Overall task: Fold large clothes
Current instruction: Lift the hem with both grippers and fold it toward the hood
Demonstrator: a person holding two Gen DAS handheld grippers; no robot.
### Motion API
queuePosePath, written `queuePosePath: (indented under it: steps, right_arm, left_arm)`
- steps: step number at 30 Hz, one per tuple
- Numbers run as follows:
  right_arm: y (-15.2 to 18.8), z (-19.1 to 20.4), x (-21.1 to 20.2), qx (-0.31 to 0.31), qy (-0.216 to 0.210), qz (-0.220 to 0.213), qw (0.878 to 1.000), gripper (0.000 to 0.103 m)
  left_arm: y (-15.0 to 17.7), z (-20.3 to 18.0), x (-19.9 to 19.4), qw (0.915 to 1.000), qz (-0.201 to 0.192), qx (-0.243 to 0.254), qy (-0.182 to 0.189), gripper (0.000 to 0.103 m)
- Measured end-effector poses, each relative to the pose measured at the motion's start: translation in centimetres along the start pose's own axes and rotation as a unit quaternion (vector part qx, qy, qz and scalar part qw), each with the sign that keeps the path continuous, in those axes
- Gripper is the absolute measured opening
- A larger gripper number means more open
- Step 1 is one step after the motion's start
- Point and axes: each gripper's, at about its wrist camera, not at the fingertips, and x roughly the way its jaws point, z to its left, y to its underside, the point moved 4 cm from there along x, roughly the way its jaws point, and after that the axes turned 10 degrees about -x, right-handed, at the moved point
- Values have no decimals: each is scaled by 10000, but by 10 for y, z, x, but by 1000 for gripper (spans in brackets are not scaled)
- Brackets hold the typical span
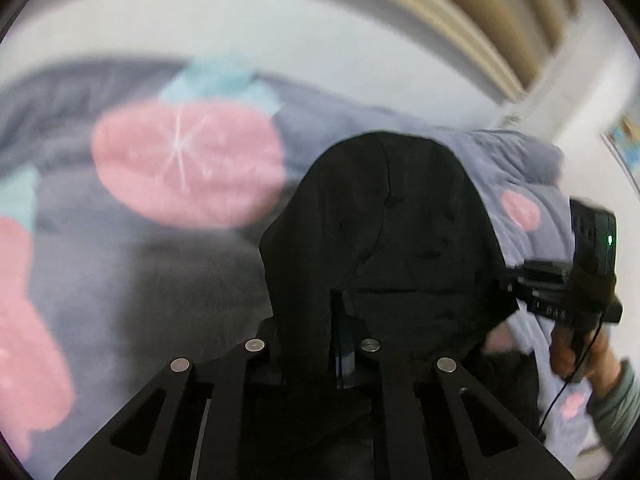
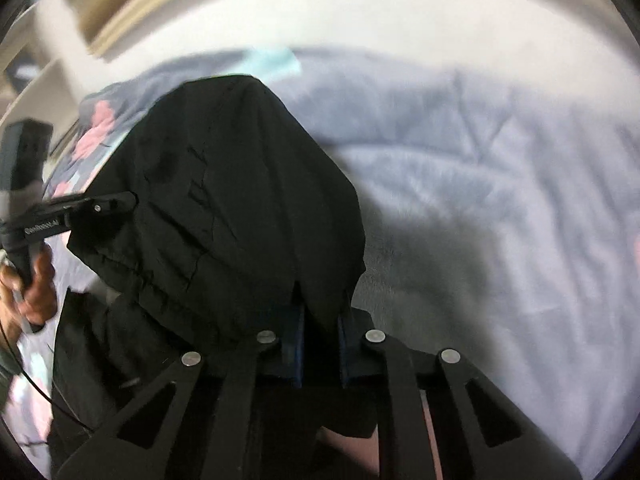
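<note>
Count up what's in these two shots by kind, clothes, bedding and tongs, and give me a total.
Black garment: 1, pinched at both ends by the tongs.
Grey-blue blanket with pink and teal patches: 1.
Tongs: 2, the left tongs and the right tongs.
Total: 4.

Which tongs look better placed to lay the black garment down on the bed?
Neither clearly: left tongs and right tongs both pinch the lifted black fabric garment over the lavender quilt.
</note>
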Motion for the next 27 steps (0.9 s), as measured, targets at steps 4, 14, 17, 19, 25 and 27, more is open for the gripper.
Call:
queuePosePath:
  steps: [4, 14, 17, 19, 25, 27]
  right_arm:
    - [21, 33, -68, -190, 429, -472, 9978, 15]
    - [127, 106, -166, 47, 1180, -753, 9901, 14]
    - [159, 115, -145, 235, 1076, -214, 9937, 14]
    - [174, 115, -130, 382, 1021, 179, 9939, 14]
    - [188, 97, -137, 929, 697, 686, 9909, 17]
    - [181, 93, -151, 1028, 665, 645, 9904, 24]
  left_arm:
    - [32, -40, -65, 9969, -309, 703, -141, 14]
    - [165, -82, -165, 9872, -335, 1529, -302, 15]
    - [207, -67, -154, 9875, -10, 1453, -603, 17]
    - [235, -45, -136, 9886, 356, 1201, -836, 17]
    - [263, 0, -130, 9877, 934, 578, -1115, 16]
    - [249, -1, -148, 9904, 743, 443, -1080, 16]
